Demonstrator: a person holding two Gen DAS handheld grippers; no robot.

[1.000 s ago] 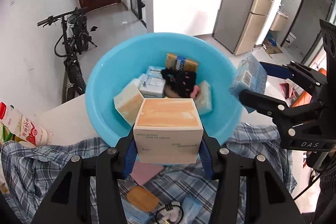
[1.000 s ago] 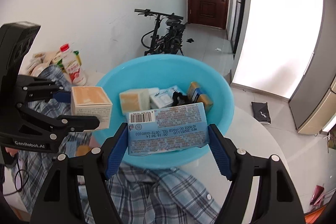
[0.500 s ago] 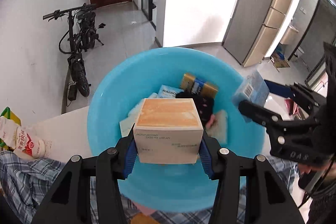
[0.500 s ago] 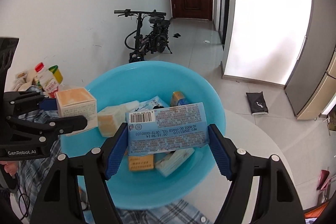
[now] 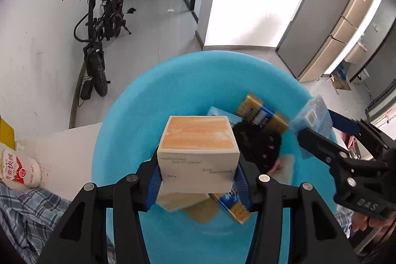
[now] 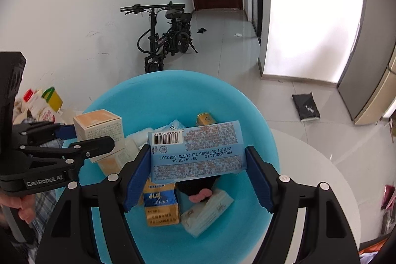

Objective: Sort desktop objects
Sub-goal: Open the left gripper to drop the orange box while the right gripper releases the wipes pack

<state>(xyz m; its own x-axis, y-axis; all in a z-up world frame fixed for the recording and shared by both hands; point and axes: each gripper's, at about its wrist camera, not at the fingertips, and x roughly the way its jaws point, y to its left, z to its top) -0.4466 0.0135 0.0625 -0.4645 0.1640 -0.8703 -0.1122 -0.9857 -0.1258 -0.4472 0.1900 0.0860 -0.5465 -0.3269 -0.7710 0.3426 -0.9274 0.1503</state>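
My left gripper (image 5: 196, 186) is shut on a beige cream box with an orange top (image 5: 198, 152), held above the inside of a light-blue basin (image 5: 203, 76). From the right wrist view the same box (image 6: 99, 128) hangs over the basin's left side in the left gripper (image 6: 89, 140). My right gripper (image 6: 198, 177) is shut on a pale-blue wipes pack with a barcode (image 6: 195, 147), over the middle of the basin (image 6: 173, 85); the left wrist view shows this pack (image 5: 311, 115) at the right. Several small boxes and a black item lie in the basin.
The basin stands on a white round table (image 6: 316, 165) partly covered by a checked cloth (image 5: 29, 214). A milk bottle (image 5: 17, 170) lies at the left edge. A black bicycle (image 6: 165, 36) leans by the wall beyond. A hand (image 6: 22, 209) holds the left gripper.
Both grippers have moved forward and down over the basin, from its near rim to above its contents, each keeping its grip. The checked cloth has slid out of the lower view.
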